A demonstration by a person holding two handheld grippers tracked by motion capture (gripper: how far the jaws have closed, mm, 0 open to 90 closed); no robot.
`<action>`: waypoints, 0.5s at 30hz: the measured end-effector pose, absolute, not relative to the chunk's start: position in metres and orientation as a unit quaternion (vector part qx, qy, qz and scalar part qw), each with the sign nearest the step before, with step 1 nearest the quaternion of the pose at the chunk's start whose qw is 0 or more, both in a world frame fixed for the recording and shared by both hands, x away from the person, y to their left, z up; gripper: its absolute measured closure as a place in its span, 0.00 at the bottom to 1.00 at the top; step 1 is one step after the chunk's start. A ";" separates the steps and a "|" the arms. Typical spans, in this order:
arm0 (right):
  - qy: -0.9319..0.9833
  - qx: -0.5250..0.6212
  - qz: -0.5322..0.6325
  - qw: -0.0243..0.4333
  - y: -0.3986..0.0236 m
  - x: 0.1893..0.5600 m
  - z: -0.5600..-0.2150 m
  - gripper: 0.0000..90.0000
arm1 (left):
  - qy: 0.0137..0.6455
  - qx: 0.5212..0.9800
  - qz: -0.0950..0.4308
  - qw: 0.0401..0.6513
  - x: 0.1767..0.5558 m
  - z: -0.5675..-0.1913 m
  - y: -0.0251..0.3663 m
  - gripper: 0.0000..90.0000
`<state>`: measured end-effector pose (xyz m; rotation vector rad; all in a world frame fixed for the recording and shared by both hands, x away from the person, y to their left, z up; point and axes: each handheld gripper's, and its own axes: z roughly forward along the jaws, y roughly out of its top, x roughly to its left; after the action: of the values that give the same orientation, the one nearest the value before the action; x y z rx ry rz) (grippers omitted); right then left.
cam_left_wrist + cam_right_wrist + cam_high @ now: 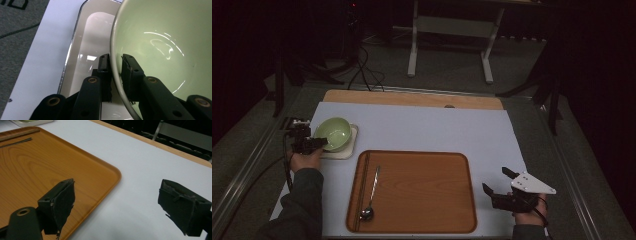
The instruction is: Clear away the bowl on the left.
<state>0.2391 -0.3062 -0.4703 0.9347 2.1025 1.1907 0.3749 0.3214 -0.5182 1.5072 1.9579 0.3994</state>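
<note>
A pale green bowl [333, 133] [160, 45] sits on a white square plate [350, 150] [85, 50] at the table's left. My left gripper [315, 144] [116, 63] is at the bowl's near-left rim. One jaw stands outside the wall and the other inside, shut on the rim. At the front right, my right gripper [498, 184] [116, 195] hovers open over the white mat, just off the corner of the wooden tray [422, 200] [37, 170], with nothing between its pads.
A metal spoon [371, 197] and a pair of chopsticks [362, 190] lie along the tray's left side. The white mat [437, 125] covers the table, with a wooden strip at the back. Cables and a stand's legs are on the floor beyond.
</note>
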 end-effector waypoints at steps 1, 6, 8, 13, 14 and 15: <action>0.782 0.346 0.442 0.272 -0.306 0.239 -0.470 0.15 | 0.744 0.569 0.149 0.318 0.375 -0.518 0.322 0.88; 0.781 0.347 0.442 0.272 -0.306 0.239 -0.470 0.15 | 0.751 0.555 0.140 0.329 0.376 -0.518 0.323 0.91; 0.781 0.347 0.442 0.272 -0.306 0.239 -0.470 0.15 | 0.754 0.548 0.137 0.335 0.377 -0.518 0.322 0.93; 0.782 0.346 0.441 0.271 -0.306 0.239 -0.470 0.15 | 0.757 0.541 0.130 0.342 0.377 -0.518 0.323 0.94; 0.782 0.346 0.441 0.271 -0.306 0.239 -0.470 0.15 | 0.760 0.535 0.124 0.348 0.377 -0.519 0.325 0.94; 0.782 0.346 0.441 0.272 -0.306 0.239 -0.470 0.15 | 0.761 0.533 0.119 0.351 0.377 -0.520 0.326 0.94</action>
<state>0.2390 -0.3056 -0.4702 0.9317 2.1059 1.1889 0.3767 0.3262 -0.5196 1.3790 1.9704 0.3082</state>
